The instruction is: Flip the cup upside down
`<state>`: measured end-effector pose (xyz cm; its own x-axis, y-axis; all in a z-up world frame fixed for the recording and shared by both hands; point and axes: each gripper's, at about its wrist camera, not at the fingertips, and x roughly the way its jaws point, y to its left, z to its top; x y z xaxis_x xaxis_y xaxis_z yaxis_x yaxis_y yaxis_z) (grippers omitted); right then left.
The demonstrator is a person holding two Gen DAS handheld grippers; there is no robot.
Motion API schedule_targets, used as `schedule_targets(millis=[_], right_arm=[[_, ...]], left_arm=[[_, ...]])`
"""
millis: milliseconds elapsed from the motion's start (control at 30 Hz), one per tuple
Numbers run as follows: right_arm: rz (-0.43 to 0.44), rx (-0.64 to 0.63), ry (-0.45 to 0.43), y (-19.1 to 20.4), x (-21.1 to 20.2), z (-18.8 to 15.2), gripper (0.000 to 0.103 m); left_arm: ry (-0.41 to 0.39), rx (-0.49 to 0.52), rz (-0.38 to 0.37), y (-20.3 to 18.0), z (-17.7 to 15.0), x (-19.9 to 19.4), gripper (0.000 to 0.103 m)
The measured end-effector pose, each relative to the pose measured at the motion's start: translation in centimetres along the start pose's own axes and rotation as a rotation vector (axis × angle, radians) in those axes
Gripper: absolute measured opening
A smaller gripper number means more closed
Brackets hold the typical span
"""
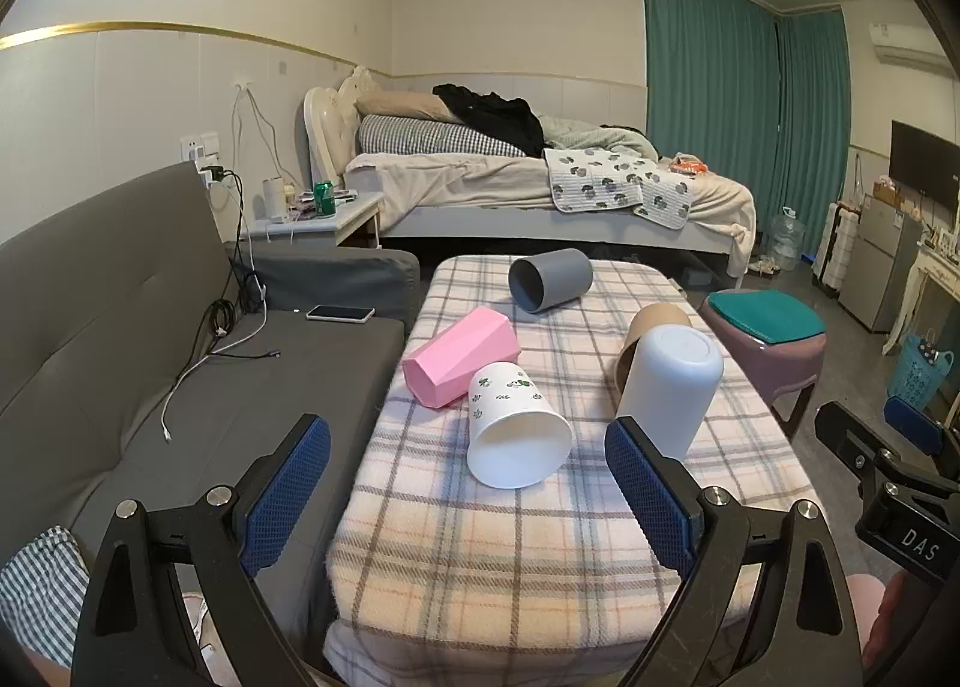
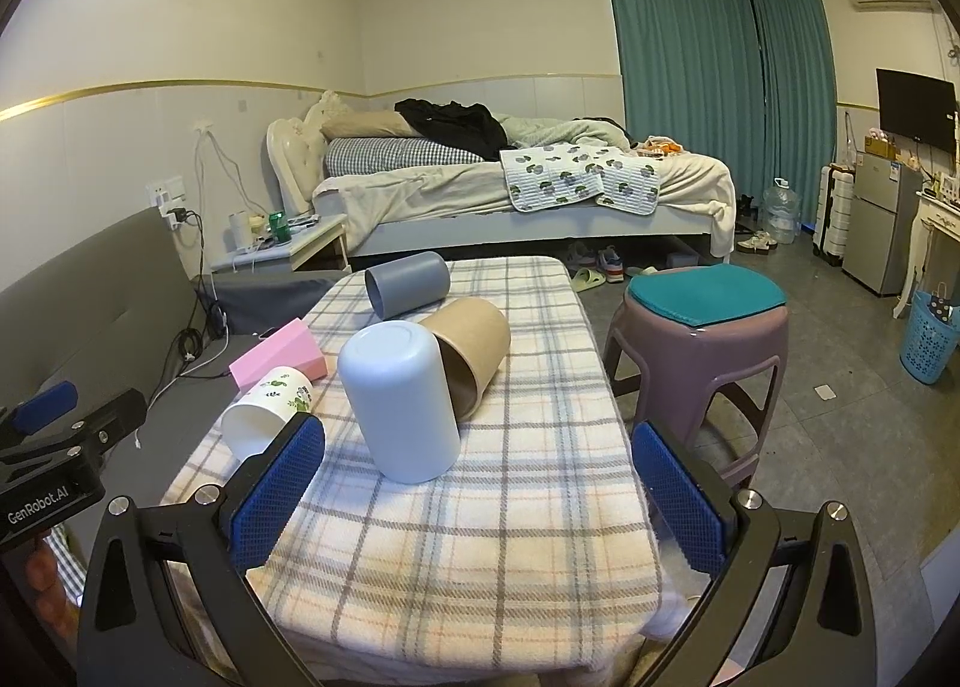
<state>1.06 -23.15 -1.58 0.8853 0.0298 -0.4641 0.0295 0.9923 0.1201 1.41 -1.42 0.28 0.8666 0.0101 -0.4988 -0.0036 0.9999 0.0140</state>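
Two tongs (image 1: 468,483) (image 2: 477,480) agape, labels "GenRobot.AI", perhaps "DAS"

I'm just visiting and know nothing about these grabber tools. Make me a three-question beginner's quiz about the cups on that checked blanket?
1. True or false: the white cup already stands upside down.
2. Which cup lies nearest the left gripper? A) grey cup B) leaf-print cup C) pink cup
3. Fill in: the brown cup lies on its side, right behind the ____ cup.

Key
1. True: its closed base faces up.
2. B
3. white

Both the left gripper and the right gripper are open and hold nothing.
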Motion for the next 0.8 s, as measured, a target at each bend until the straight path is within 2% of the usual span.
schedule_targets(millis=[800], right_arm=[[-0.006, -0.004, 0.011, -0.03, 0.15, -0.19, 0.103]], left_arm=[[-0.008, 0.012, -0.001, 0.16, -0.30, 0.21, 0.096]])
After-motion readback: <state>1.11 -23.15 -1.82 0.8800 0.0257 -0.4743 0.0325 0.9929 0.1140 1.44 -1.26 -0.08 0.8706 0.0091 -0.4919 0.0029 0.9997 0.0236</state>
